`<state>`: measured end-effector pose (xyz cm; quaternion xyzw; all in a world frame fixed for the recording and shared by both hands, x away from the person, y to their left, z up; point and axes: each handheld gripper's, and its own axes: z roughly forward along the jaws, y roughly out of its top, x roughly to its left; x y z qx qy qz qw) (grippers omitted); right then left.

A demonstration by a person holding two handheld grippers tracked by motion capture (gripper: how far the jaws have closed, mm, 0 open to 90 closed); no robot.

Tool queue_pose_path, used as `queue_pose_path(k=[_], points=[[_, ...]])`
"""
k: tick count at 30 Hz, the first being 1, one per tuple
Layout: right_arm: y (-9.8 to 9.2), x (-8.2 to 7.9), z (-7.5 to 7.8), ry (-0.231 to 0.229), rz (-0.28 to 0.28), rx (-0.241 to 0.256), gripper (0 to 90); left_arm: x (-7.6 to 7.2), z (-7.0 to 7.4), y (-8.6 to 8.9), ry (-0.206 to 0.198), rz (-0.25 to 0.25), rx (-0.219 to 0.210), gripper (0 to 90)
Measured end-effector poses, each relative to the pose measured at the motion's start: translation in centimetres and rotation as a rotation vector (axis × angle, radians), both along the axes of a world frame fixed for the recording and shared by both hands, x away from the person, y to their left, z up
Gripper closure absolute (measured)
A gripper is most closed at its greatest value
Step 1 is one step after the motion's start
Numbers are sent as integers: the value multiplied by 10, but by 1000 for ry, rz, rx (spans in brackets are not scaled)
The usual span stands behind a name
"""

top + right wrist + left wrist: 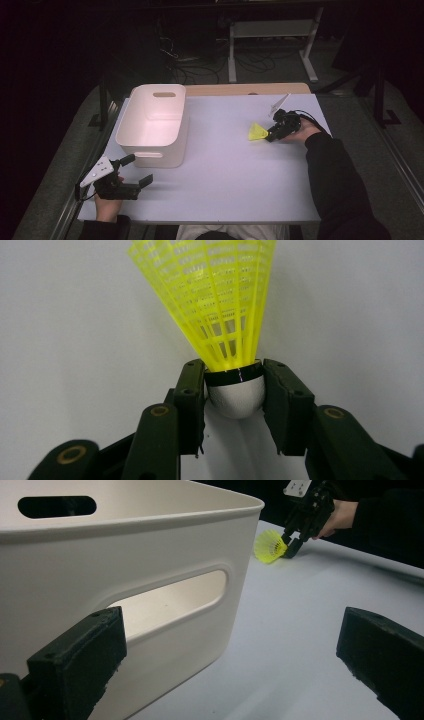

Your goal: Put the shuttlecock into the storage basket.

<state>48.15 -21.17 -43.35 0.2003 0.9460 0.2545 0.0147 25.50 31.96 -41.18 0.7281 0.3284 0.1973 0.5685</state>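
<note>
The shuttlecock lies on the table at its right side, towards the far edge, its yellow skirt pointing left and its white cork pinched between the jaws of the right gripper. The right gripper view shows that grip plainly — both jaws press the cork's sides just below the black band. In the high view the right hand rests low on the table behind the gripper, the dark sleeve running back to the near right. The left gripper sits at the near left corner, held level by the left hand, jaws spread wide and holding nothing. Its own view faces the bin — the near wall with its slot handle just ahead — and, far off, the shuttlecock in the other gripper.
</note>
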Motion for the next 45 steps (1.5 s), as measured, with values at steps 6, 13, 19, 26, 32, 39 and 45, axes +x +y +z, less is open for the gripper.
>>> queue_pose_path(k=[6,13,19,26,32,39,45], points=[[3,-3,3,-11,-9,-16,622,0,0,0,0,-1,-1,0],[4,-7,13,-24,-17,-12,621,0,0,0,4,-1,-1,0],[4,-11,20,-11,-32,-21,622,-1,0,0,6,5,0,0],[0,-17,33,-19,-50,-16,623,0,0,0,6,5,0,0],[-5,-24,45,-11,-72,7,624,0,0,0,6,3,-1,0],[-6,-32,58,-34,-78,32,624,0,-1,-1,6,1,-1,0],[-6,-36,65,-42,-86,49,624,0,-1,-1,7,0,-2,0]])
